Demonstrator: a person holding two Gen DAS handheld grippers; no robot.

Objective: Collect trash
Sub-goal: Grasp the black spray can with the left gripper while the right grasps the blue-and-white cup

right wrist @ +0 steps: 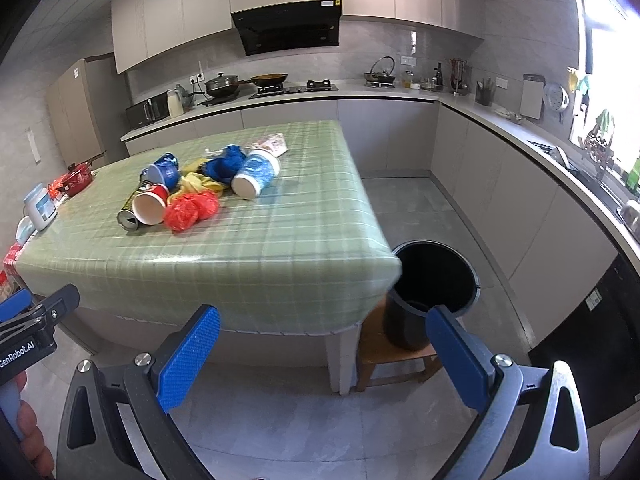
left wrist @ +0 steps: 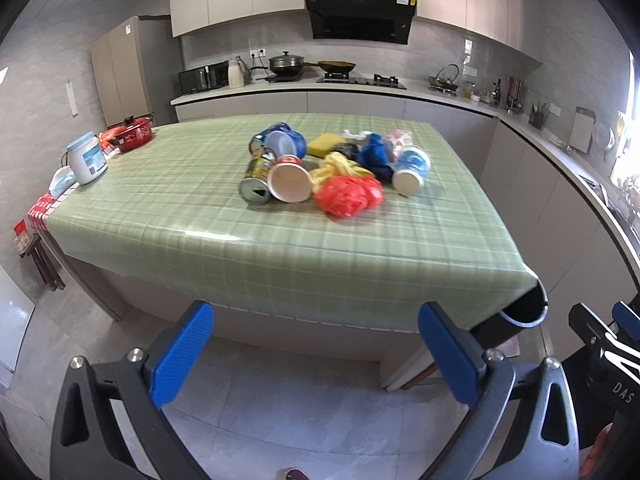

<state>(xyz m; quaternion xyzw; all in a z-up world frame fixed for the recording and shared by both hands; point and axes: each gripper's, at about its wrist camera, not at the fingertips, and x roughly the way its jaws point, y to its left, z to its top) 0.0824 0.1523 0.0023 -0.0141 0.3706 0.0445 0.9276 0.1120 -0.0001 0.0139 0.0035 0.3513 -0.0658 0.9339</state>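
Hovering short of table edge, left gripper [left wrist: 316,354] and right gripper [right wrist: 324,354] are held with blue-padded jaws spread wide, nothing between them. Round black plastic bin [right wrist: 434,280] is seen on low wooden stool [right wrist: 384,354], just beside near table corner. Green checked tablecloth [left wrist: 256,240] is spread over table. Trash is heaped mid-table: crumpled red plastic bag [left wrist: 347,196], tipped red paper cup [left wrist: 289,182], tin can on side [left wrist: 256,184], blue-and-white paper cup [left wrist: 411,171], crumpled blue bag [left wrist: 374,156], yellow sponge [left wrist: 323,145]. White lidded jar [left wrist: 87,159] and red enamel pot [left wrist: 132,134] are seen at far left edge.
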